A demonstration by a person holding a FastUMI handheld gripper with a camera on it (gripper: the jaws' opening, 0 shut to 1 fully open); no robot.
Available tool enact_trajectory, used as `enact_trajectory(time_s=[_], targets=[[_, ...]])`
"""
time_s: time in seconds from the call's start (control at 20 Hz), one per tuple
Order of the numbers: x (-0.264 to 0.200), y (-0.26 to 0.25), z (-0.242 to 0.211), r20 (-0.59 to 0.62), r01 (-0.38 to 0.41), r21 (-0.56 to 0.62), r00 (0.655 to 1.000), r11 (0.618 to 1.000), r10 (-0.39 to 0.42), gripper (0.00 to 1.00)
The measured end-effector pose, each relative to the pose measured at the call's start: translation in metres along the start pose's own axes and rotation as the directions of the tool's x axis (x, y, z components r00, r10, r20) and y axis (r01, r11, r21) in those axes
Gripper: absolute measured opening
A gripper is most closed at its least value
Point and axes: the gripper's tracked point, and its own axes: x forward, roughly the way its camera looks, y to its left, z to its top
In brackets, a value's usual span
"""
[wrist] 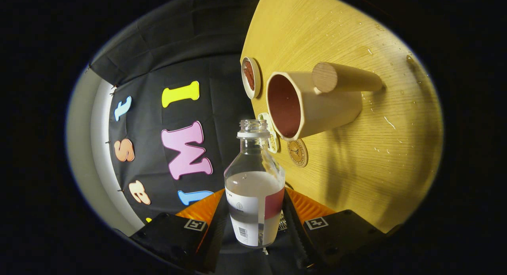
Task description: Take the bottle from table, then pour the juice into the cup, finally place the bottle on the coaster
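The gripper [255, 223] is rolled sideways and pinches the clear, uncapped plastic bottle [254, 188], both fingers pressing its labelled body. The bottle's long axis runs along the fingers, mouth pointing ahead. Right of the mouth stands a beige cup [313, 104], seemingly holding reddish liquid, on the yellow wooden worktop [376, 156].

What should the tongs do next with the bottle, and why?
Probably bring the bottle's open mouth over the cup. The tongs already grip the bottle, which has no cap and still holds liquid, and its mouth sits short of the cup's rim.
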Motion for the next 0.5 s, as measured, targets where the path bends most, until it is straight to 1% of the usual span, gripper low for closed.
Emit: enact_trajectory(time_s=[0.2, 0.5], targets=[[0.0033, 0.0010, -0.0016, -0.017, 0.006, 0.029, 1.000, 1.000, -0.006, 0.75], [0.0022, 0.0031, 0.0024, -0.010, -0.001, 0.084, 1.000, 0.996, 0.002, 0.75]])
